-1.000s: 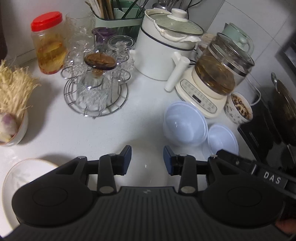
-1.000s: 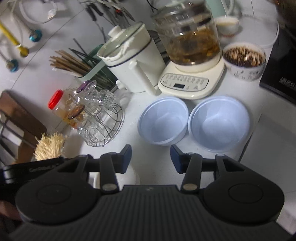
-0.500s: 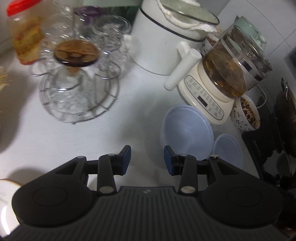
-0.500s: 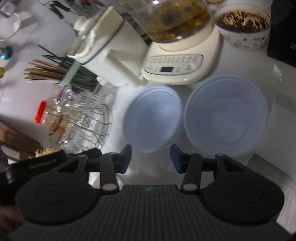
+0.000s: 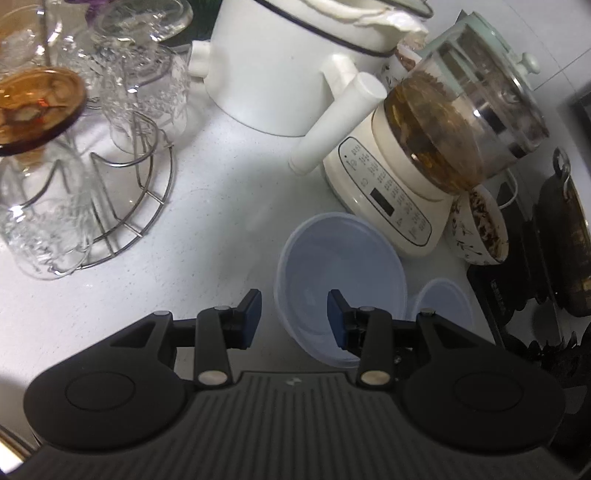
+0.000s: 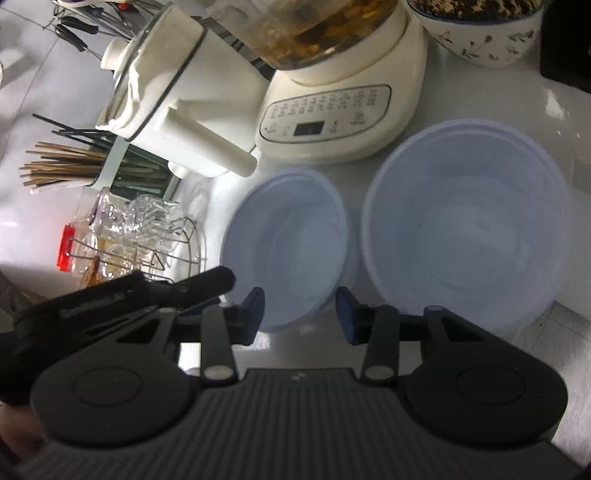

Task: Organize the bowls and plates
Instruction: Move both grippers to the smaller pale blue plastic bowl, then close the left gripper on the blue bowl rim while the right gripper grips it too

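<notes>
Two pale blue plastic bowls stand side by side on the white counter. In the left wrist view the nearer bowl (image 5: 340, 273) lies just ahead of my open left gripper (image 5: 294, 314), its near rim between the fingertips; the second bowl (image 5: 443, 306) peeks out to its right. In the right wrist view my open right gripper (image 6: 300, 314) hovers over the near rim of the smaller bowl (image 6: 288, 243), with the larger bowl (image 6: 465, 229) to the right. The left gripper's body (image 6: 122, 295) shows at the left there. Neither gripper holds anything.
A cream electric kettle base with a glass pot (image 5: 424, 166), a white lidded pot with a handle (image 5: 295, 74), a wire rack of glasses (image 5: 92, 166), a patterned bowl (image 6: 480, 33), a chopstick holder (image 6: 92, 166) and a dark stove (image 5: 554, 258) crowd the counter around the bowls.
Both grippers have moved forward and down toward the blue bowls, which now look larger and closer. The white plate at the left has left the left wrist view. Both stay open.
</notes>
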The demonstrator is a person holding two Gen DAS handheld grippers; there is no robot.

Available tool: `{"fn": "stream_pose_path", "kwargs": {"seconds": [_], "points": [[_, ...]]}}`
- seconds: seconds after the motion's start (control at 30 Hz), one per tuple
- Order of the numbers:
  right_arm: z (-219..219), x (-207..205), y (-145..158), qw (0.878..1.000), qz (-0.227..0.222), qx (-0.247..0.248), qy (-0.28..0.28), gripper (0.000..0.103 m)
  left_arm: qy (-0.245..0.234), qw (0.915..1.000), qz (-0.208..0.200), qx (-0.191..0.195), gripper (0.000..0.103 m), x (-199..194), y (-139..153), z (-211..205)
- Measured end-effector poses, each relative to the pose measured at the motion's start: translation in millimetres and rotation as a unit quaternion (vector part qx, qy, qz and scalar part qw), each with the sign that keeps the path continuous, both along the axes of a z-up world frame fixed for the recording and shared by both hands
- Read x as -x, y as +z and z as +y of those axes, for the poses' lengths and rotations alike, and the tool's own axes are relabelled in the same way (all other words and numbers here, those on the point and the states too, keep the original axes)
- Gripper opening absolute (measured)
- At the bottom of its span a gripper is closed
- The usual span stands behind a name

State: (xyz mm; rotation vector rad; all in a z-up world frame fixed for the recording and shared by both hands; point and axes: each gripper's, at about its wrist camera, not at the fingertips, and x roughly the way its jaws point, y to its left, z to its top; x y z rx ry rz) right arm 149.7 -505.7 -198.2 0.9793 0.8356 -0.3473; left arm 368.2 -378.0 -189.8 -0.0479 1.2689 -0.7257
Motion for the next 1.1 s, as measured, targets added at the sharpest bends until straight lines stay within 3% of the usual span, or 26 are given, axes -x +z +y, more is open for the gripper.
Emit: {"fn": "stream_pose_path", "kwargs": {"seconds": [0.17, 0.23, 0.47, 1.1], "points": [[-5, -6, -1, 1.0, -0.001, -0.004, 0.001, 0.044, -0.007, 0.9999, 0.001, -0.009, 0.043, -8, -6, -11], [-7, -8, -1, 1.0, 0.002, -0.004, -0.001, 0.04, -0.011, 0.9999, 0.001, -0.007, 0.041, -9, -8, -14], [-10, -8, 0, 1.0, 0.017, 0.005, -0.003, 0.024, -0.015, 0.9997, -0.008, -0.017, 0.013, -11, -11, -15], [18, 9, 38, 0.998, 0.001, 0.055, 0.026, 0.024, -0.02, 0.9995, -0.025, 0.006, 0.012, 15, 30, 21]]}}
